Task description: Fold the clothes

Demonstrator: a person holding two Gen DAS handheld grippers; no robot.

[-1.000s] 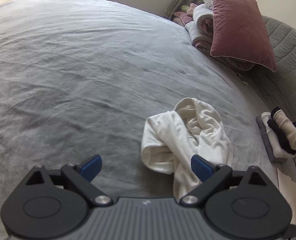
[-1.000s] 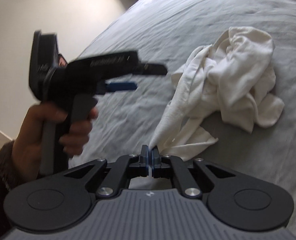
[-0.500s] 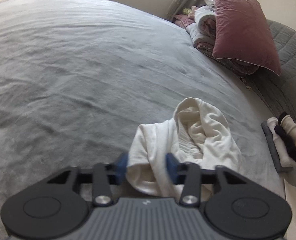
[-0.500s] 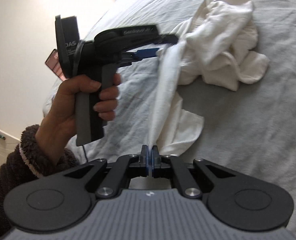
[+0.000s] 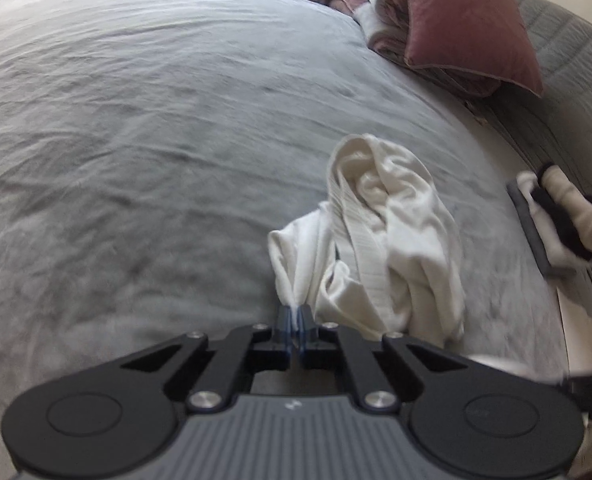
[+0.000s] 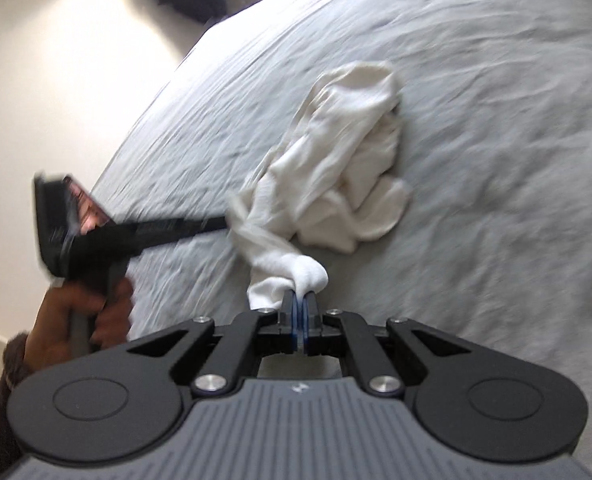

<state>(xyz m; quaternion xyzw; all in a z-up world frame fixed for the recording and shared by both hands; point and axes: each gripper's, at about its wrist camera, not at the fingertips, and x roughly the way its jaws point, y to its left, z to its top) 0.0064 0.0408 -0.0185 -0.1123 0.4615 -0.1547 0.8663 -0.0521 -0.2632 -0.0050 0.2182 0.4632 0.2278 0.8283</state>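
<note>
Grey bedspread fills both views, with the crumpled white garment lying ahead of both tools. Left gripper and right gripper are each clamped on a near edge — the bunched bulk trails away, its length untangled between them.

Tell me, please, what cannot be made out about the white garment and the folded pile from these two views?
- White garment: its type and shape, in both views; it is crumpled on itself.
- Left hand-held gripper: its tips, right wrist view; motion blur and cloth hide them.
- Folded pile: its items, left wrist view; blurred near the edge.
</note>
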